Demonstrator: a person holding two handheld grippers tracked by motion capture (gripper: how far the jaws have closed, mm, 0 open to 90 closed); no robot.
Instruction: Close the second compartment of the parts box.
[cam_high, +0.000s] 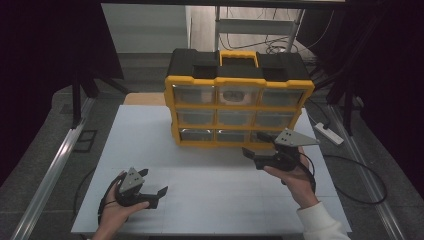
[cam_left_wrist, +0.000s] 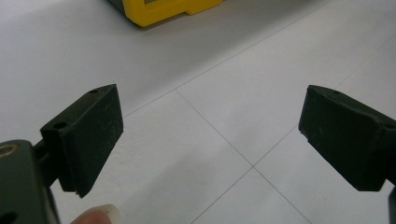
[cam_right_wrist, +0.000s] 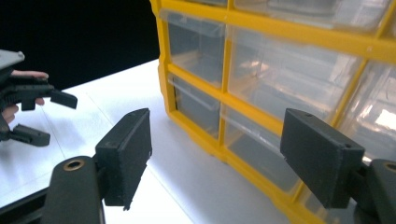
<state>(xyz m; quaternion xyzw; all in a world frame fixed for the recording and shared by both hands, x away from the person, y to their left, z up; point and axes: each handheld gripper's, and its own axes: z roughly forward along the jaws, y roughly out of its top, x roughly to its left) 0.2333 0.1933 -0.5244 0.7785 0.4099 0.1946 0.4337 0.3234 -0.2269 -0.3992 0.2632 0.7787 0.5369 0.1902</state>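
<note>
While the left gripper (cam_high: 152, 189) is resting low on the white table (cam_high: 210, 190) with jaws spread and nothing between them, the right gripper (cam_high: 260, 150) is hovering level, wide open and empty, just before the bottom-right drawers of the yellow-and-black drawer organizer (cam_high: 239, 97) at the table's far edge.

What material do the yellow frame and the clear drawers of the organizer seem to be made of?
The yellow frame looks like moulded plastic, smooth with a slight sheen and rounded edges. The clear drawers seem to be thin transparent plastic: they are see-through and show bright glare.
</note>
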